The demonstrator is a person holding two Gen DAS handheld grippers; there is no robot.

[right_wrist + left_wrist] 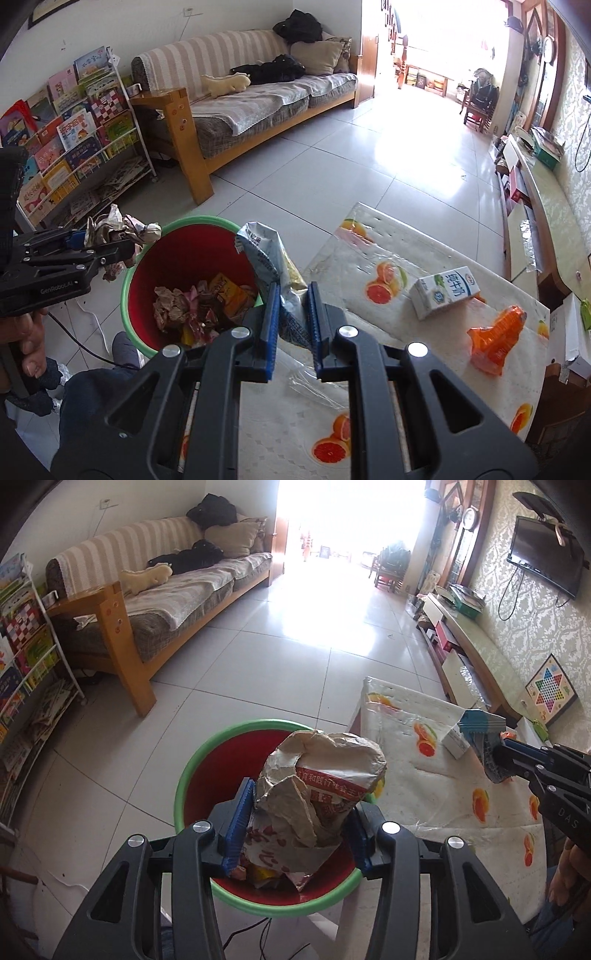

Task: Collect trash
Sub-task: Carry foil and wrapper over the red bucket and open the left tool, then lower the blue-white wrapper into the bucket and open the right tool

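The desk (pixel 369 258) stands just beside the bin (pixel 192 258), whose rim is green and which already holds wrappers. The left tool (pixel 299 823) is clamped on a crumpled paper bag (pixel 325 775) above the bin; the right tool (pixel 291 317) is clamped on a grey snack packet (pixel 266 258) at the bin's edge. Dropping seems the step in hand: next, each should part over the opening. A milk carton (pixel 445 291) and orange wrapper (pixel 496 336) remain on the desk.
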